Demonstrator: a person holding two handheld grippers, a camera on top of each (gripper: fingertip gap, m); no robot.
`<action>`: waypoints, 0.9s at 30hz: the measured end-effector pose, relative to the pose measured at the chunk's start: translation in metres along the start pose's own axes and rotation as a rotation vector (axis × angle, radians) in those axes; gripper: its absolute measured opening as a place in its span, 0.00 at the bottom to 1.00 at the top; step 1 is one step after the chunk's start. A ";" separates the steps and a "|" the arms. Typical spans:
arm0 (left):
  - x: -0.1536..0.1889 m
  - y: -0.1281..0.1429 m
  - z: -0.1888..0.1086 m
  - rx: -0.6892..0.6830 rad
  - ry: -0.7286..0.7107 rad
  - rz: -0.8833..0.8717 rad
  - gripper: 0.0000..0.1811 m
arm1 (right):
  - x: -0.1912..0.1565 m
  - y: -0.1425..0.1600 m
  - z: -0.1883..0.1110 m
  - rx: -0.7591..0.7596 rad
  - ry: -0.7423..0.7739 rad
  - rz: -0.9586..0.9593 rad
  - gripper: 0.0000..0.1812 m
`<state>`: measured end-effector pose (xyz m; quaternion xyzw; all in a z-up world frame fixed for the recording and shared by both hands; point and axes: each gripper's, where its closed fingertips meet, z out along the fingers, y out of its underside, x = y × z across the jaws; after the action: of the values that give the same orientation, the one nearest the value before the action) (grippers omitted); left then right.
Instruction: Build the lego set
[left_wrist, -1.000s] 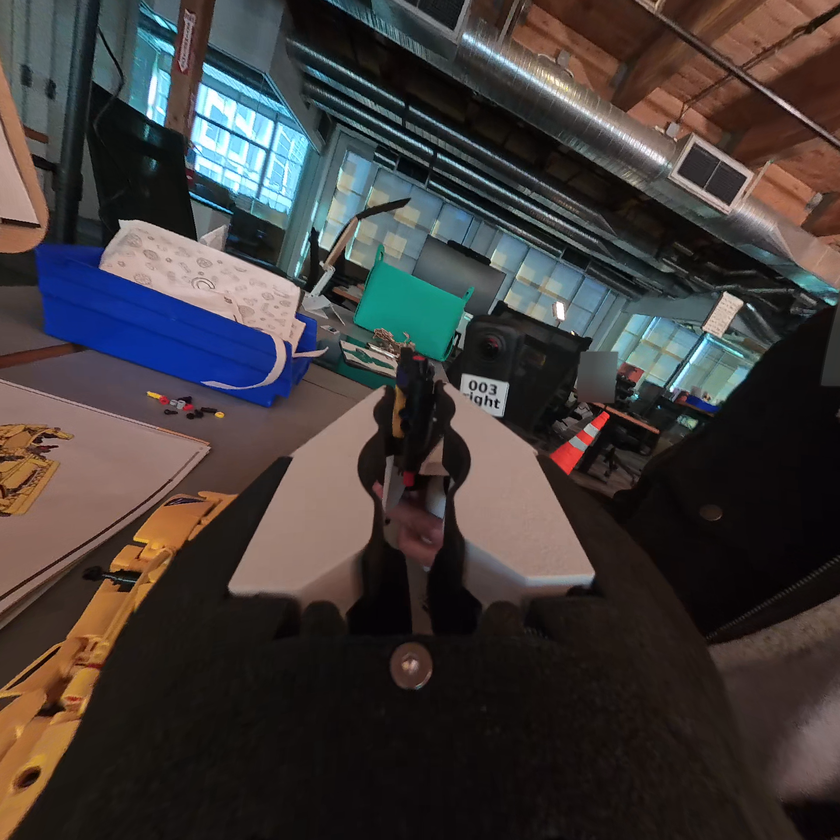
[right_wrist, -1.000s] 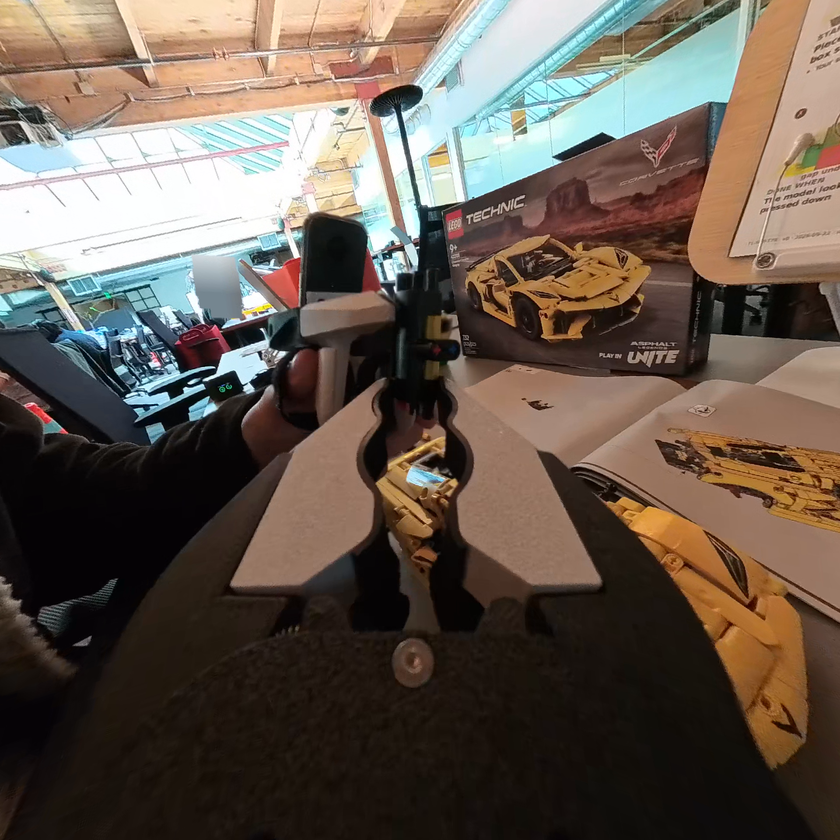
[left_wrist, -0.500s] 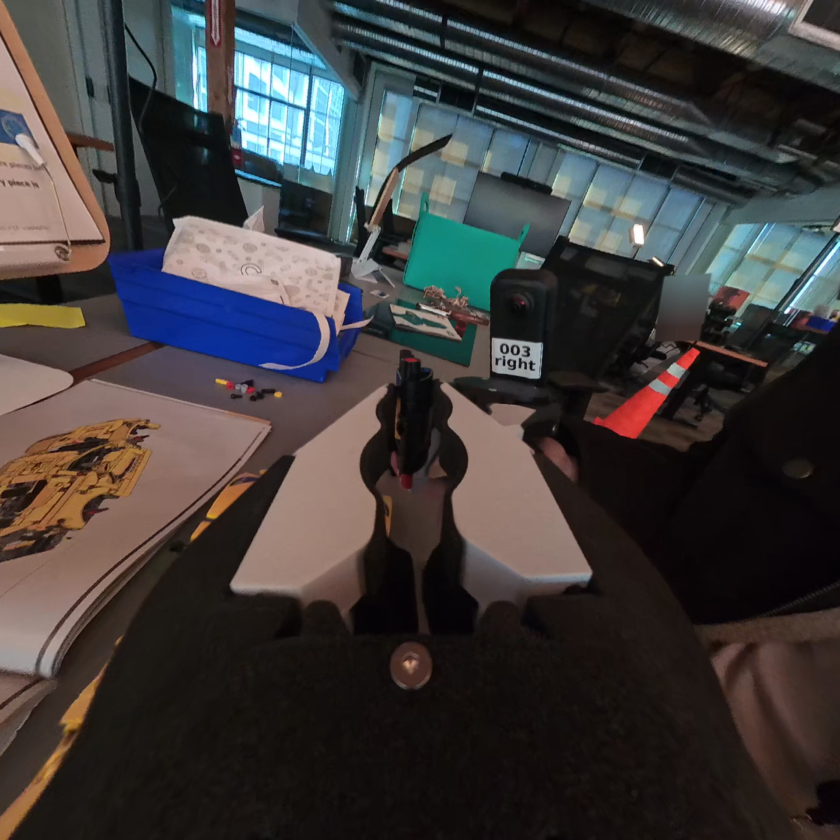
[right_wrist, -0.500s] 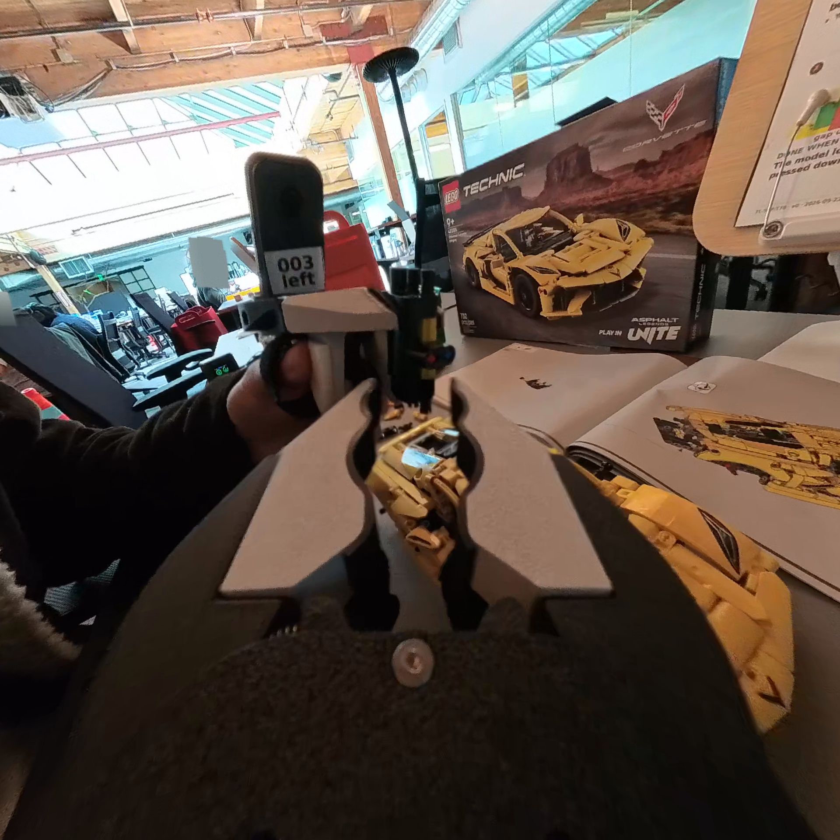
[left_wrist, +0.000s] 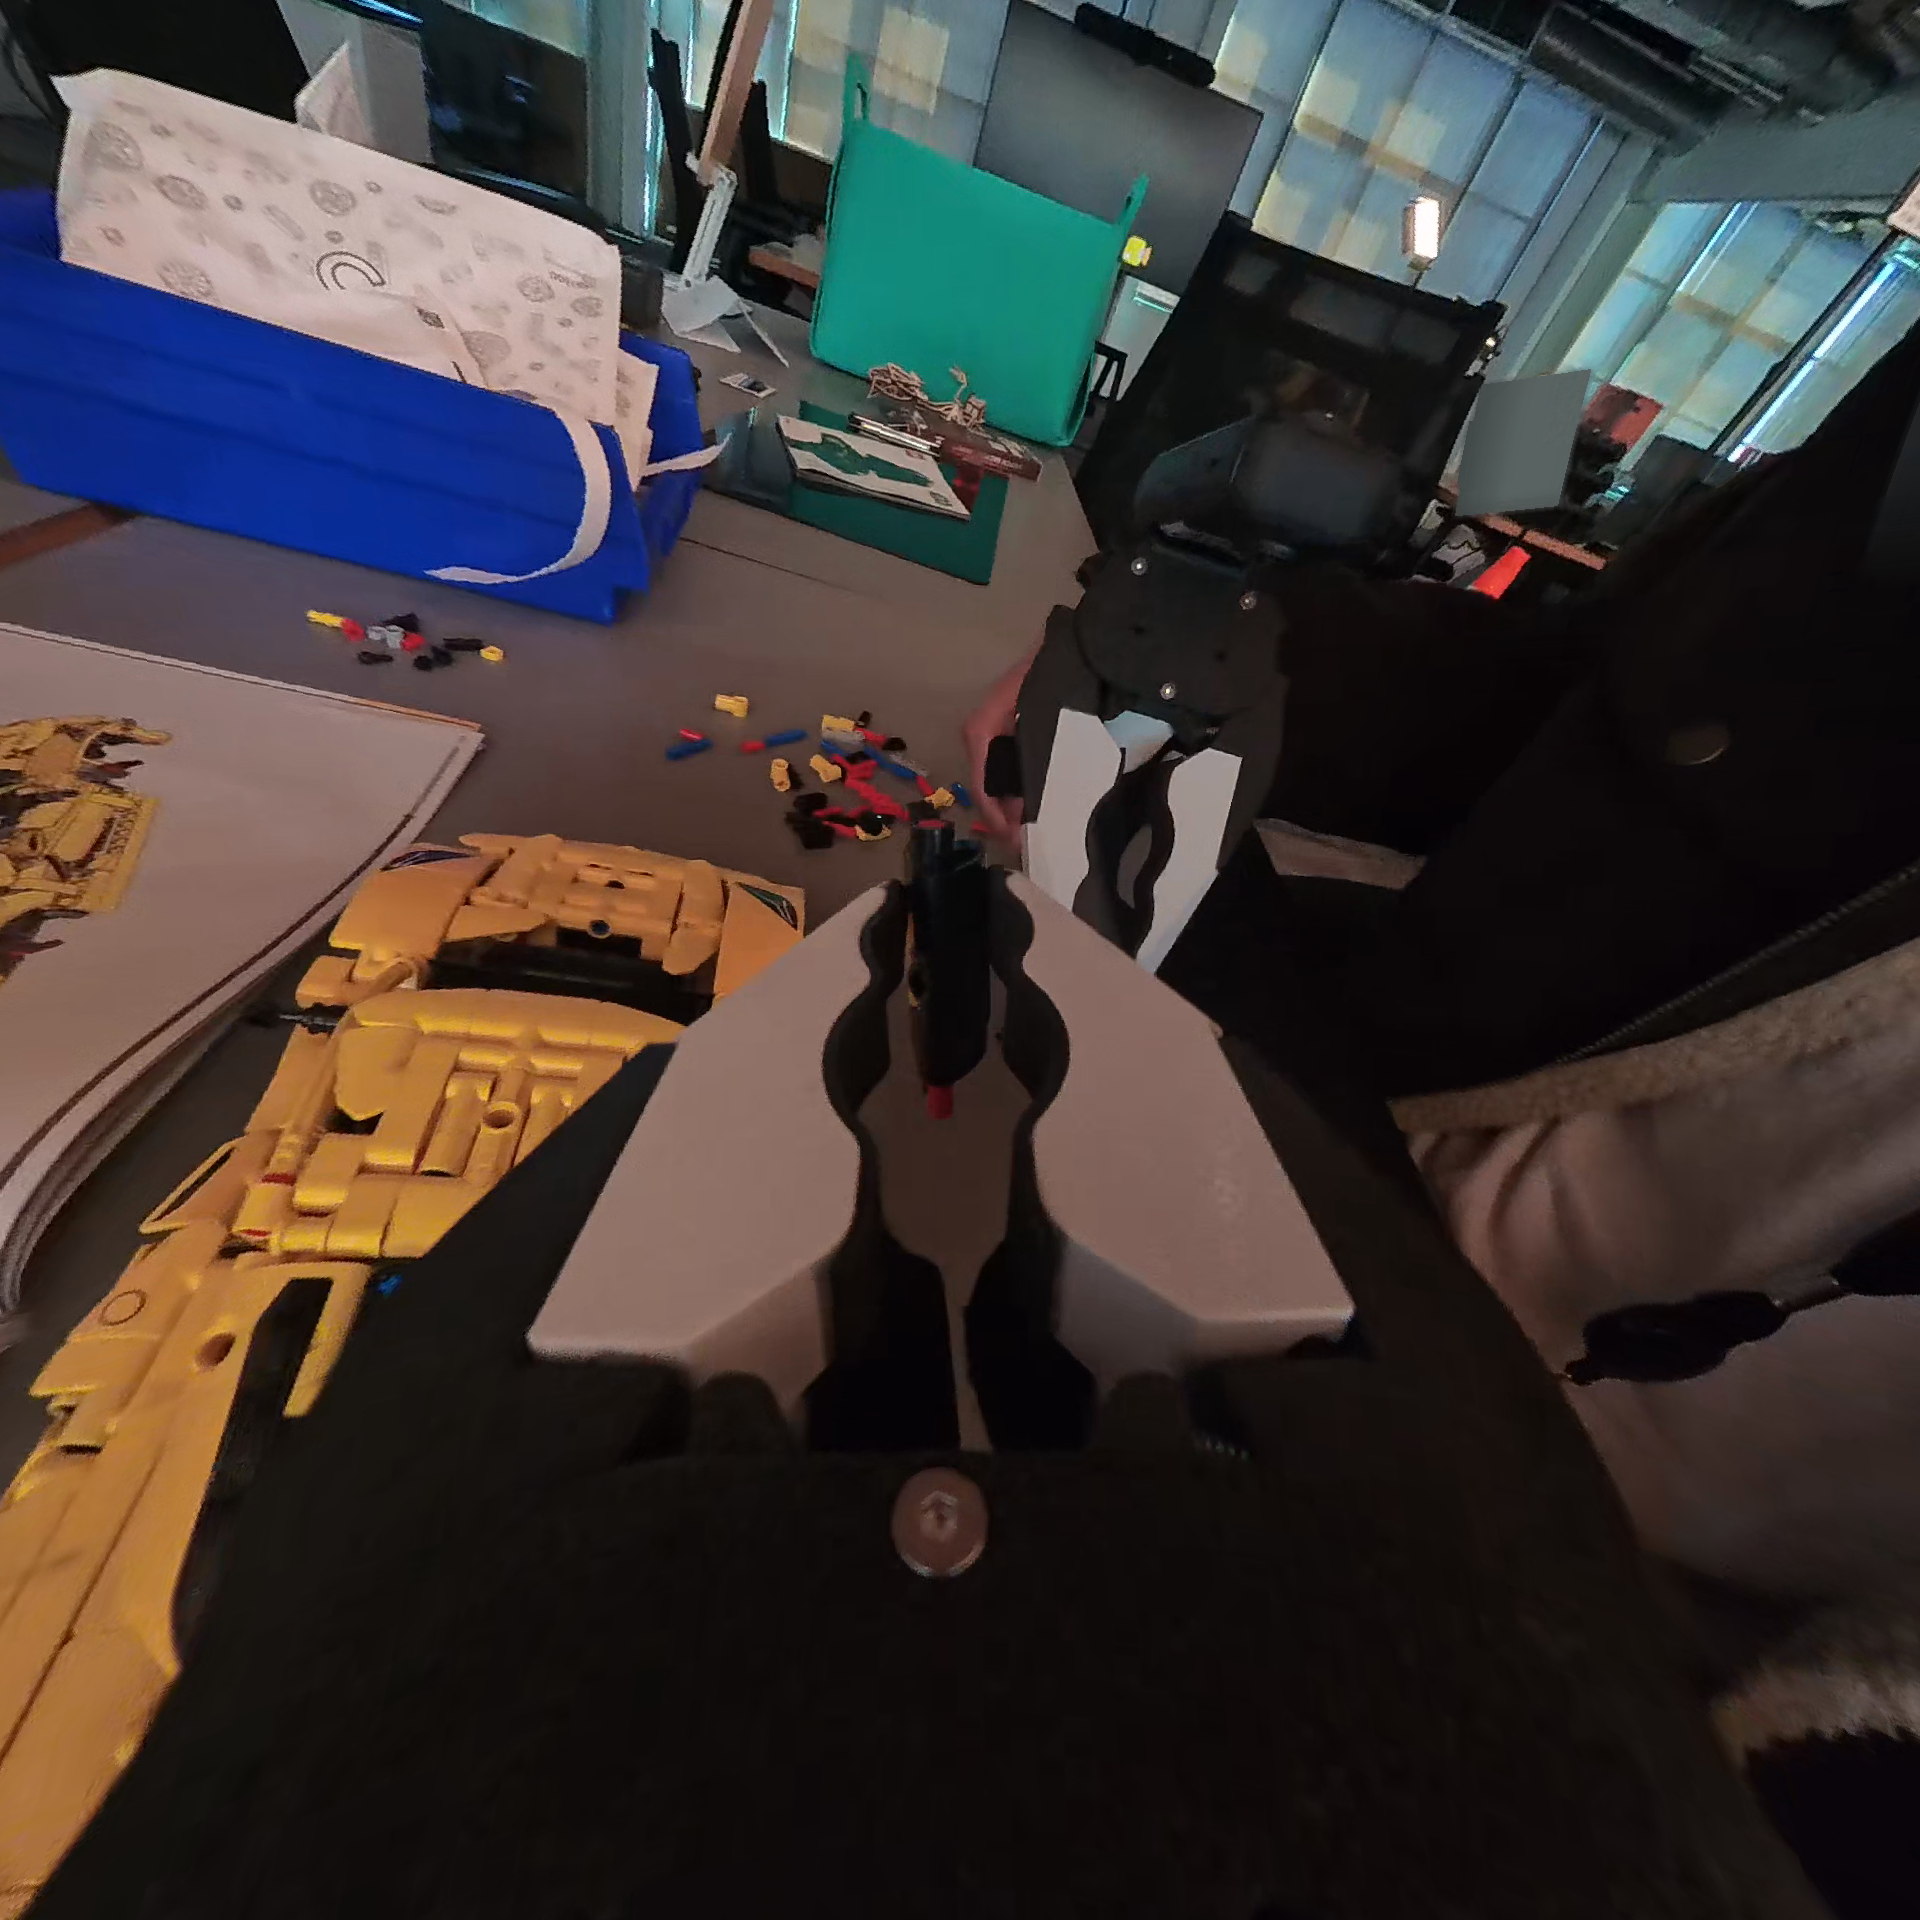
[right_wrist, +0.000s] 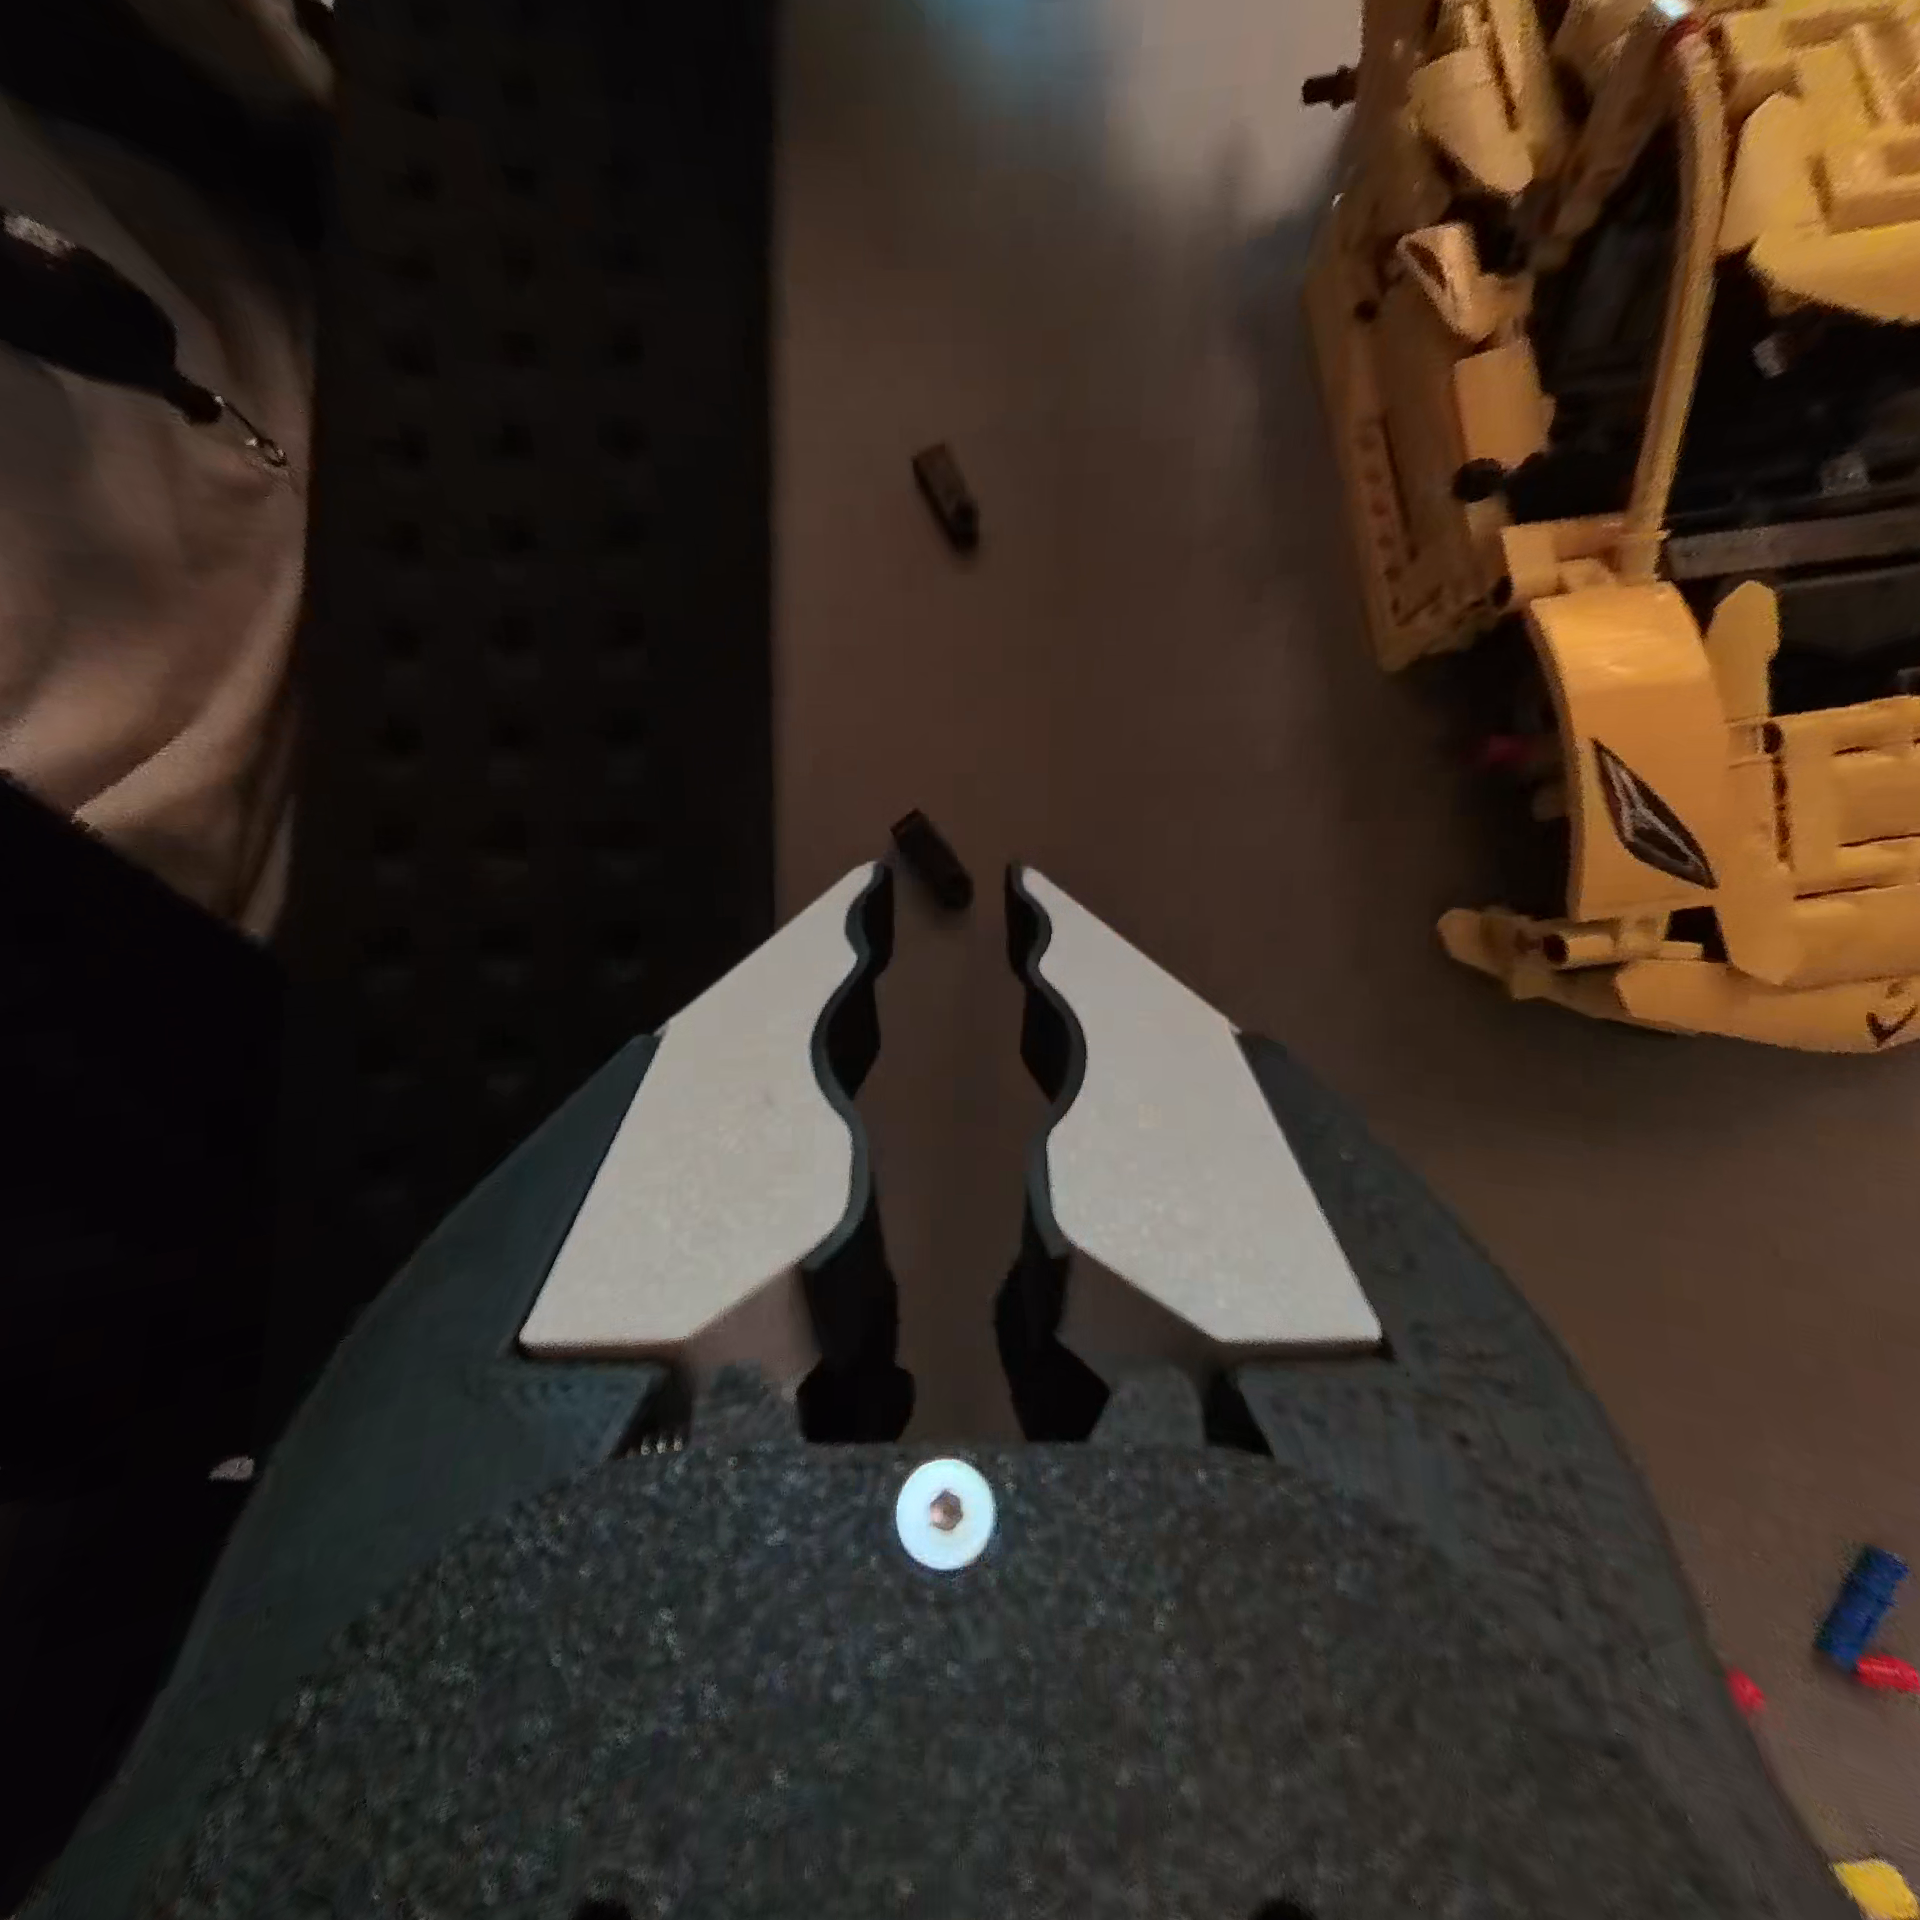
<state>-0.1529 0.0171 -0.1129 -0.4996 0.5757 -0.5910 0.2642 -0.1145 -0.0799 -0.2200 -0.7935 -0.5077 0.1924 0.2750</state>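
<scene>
I'm holding the left gripper (left_wrist: 951, 883) clamped on a small black subassembly (left_wrist: 948, 971) with a red pin poking out its near end, raised above the table (left_wrist: 644, 665). My right gripper (right_wrist: 948, 883) is pointing down at the table with fingers parted and empty, a small black pin (right_wrist: 932, 859) lying just at the tips, a second black pin (right_wrist: 948, 497) further ahead. I'm judging the step as picking up that nearer pin. It's motion-blurred, so its exact tilt is unclear. I'm planning to centre it between the fingers, close on its middle and keep one end free for insertion. The yellow car (right_wrist: 1621, 520) is sitting to the right, apart from both pins; loose pieces (left_wrist: 842, 779) are scattered beyond it.
</scene>
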 end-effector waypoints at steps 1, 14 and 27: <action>-0.001 0.001 0.001 -0.008 -0.006 0.004 0.08 | -0.002 0.002 0.002 -0.009 -0.011 -0.003 0.11; 0.008 0.006 0.008 -0.035 0.037 -0.037 0.08 | 0.002 0.012 0.023 -0.105 -0.031 -0.070 0.08; 0.011 0.012 0.016 -0.046 0.062 -0.110 0.08 | 0.081 -0.116 -0.064 0.202 0.794 -0.259 0.03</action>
<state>-0.1457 -0.0021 -0.1236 -0.5179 0.5686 -0.6064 0.2019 -0.1248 0.0175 -0.0992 -0.7046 -0.4366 -0.1155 0.5473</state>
